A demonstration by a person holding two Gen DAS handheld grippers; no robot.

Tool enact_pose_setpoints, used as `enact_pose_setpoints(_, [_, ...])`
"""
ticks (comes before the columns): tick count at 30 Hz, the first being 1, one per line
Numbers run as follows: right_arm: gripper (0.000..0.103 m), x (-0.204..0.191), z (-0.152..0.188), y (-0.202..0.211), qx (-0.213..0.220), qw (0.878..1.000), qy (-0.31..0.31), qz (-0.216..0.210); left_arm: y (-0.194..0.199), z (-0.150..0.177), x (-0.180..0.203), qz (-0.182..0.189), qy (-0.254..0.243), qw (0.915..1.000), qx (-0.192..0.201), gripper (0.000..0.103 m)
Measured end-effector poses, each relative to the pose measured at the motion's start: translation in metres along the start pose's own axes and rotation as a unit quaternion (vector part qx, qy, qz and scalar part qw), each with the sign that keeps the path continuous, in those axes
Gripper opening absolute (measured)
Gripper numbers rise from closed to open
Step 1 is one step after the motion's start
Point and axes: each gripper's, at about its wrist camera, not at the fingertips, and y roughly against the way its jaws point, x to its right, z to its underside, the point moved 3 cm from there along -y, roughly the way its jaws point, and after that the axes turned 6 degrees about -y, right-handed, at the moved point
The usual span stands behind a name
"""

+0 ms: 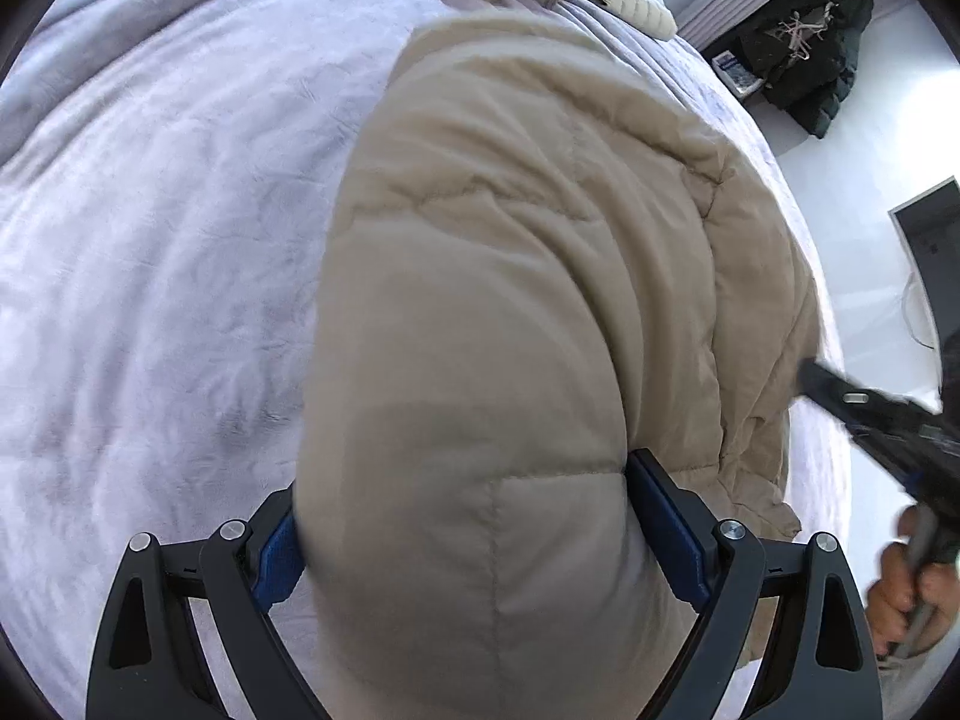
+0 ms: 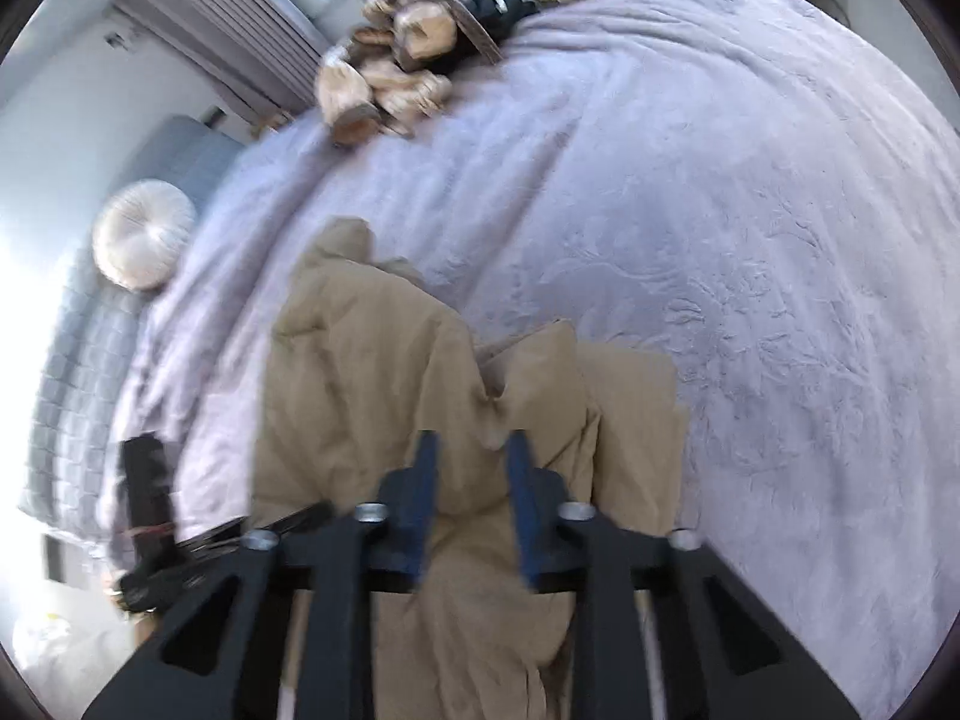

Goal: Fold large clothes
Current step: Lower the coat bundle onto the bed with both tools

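A beige puffer jacket (image 1: 516, 276) lies on a lilac bed cover (image 1: 156, 228). My left gripper (image 1: 462, 516) is shut on a thick padded fold of the jacket, which fills the gap between its blue pads (image 1: 660, 516). In the right wrist view the jacket (image 2: 384, 372) is bunched up, and my right gripper (image 2: 471, 450) is shut on a ridge of its fabric. The right gripper also shows at the right edge of the left wrist view (image 1: 870, 414), held by a hand.
A pile of tan and cream clothes (image 2: 396, 78) and a dark garment lie at the far edge of the bed. A round white cushion (image 2: 144, 240) sits on a grey quilted seat. A black bag (image 1: 798, 54) sits on the floor beyond the bed.
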Motion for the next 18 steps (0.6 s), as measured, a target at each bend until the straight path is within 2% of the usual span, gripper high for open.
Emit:
enact_pose_setpoints(4, [0.006, 0.037, 0.005, -0.043, -0.035, 0.997, -0.064, 0.035, 0.033, -0.007, 0.017, -0.017, -0.032, 0.9985, 0.041, 0.093])
enact_pose_setpoints(7, [0.001, 0.064, 0.013, -0.063, -0.056, 0.992, -0.108, 0.028, 0.047, 0.004, 0.024, -0.021, -0.044, 0.9977, 0.048, 0.094])
enact_pose_setpoints(9, [0.0, 0.068, 0.016, -0.072, -0.05, 0.993, -0.097, 0.039, 0.043, 0.018, 0.03, -0.024, -0.051, 0.9975, 0.041, 0.094])
enact_pose_setpoints(12, [0.0, 0.066, 0.021, -0.082, -0.046, 0.995, -0.063, 0.064, 0.028, 0.049, 0.017, -0.019, -0.043, 0.9987, 0.022, 0.094])
enact_pose_setpoints(15, [0.0, 0.065, 0.026, -0.083, -0.041, 0.995, -0.032, 0.091, 0.016, 0.059, 0.015, -0.021, -0.028, 0.9992, 0.018, 0.095])
enact_pose_setpoints(18, [0.0, 0.065, 0.028, -0.076, -0.037, 0.995, -0.035, 0.088, 0.013, 0.062, 0.013, -0.025, -0.024, 0.9993, 0.011, 0.096])
